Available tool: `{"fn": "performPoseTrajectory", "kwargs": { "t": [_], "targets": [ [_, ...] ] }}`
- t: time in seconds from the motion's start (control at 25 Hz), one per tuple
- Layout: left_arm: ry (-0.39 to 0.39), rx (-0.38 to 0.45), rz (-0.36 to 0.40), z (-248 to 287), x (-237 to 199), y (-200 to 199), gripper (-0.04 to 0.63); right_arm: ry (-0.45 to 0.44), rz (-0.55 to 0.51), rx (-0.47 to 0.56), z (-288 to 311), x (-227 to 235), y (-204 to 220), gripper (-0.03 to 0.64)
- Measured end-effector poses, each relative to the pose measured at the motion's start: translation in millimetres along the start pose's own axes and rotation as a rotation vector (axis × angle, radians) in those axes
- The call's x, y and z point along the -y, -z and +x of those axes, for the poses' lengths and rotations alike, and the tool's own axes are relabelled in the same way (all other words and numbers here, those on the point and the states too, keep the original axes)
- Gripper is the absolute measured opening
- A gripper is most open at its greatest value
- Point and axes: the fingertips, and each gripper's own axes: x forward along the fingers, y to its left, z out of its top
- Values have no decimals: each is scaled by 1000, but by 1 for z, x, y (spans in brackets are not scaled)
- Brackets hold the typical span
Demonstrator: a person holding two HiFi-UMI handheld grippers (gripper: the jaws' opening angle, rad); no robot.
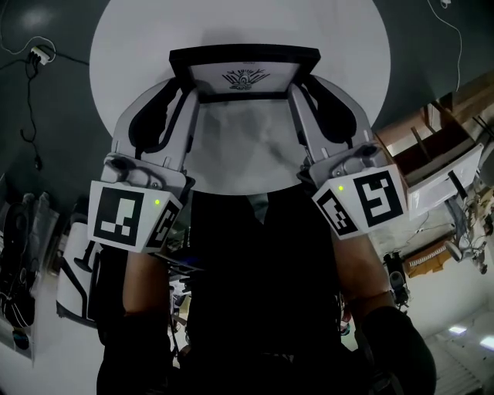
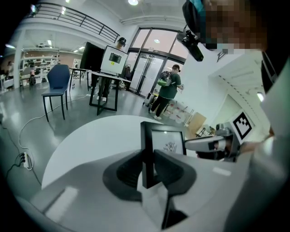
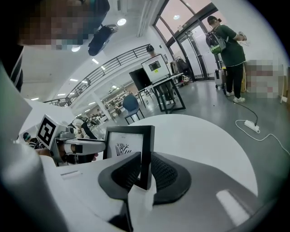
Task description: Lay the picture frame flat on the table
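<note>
Frame (image 1: 244,77): stands upright at the white surface (image 1: 123,46), held by both side edges; whether its bottom edge touches is unclear.
Left tool (image 1: 184,86): narrow, pinching the left edge.
Right tool (image 1: 307,83): narrow, pinching the right edge.
Risk: uneven tipping may twist the frame from one pinch; an early release may let it slap down.

The head view is dim and contrasty. The white table (image 1: 116,54) glares at twelve o'clock, a soft grey shadow spreads under the picture frame (image 1: 244,73) toward six o'clock, and the lower half sinks into near black. Both gripper views are bright, lit by ceiling lamps (image 2: 132,2) near twelve o'clock, with strong fisheye bending, black corners and a blurred foreground.
</note>
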Motion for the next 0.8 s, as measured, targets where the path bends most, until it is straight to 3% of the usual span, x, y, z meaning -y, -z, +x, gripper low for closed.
{"fn": "performPoseTrajectory", "kwargs": {
  "t": [0.8],
  "targets": [
    [-45,-68,27,22,-20,13,91,70,-105,-26,30,9,4,83]
  ]
}}
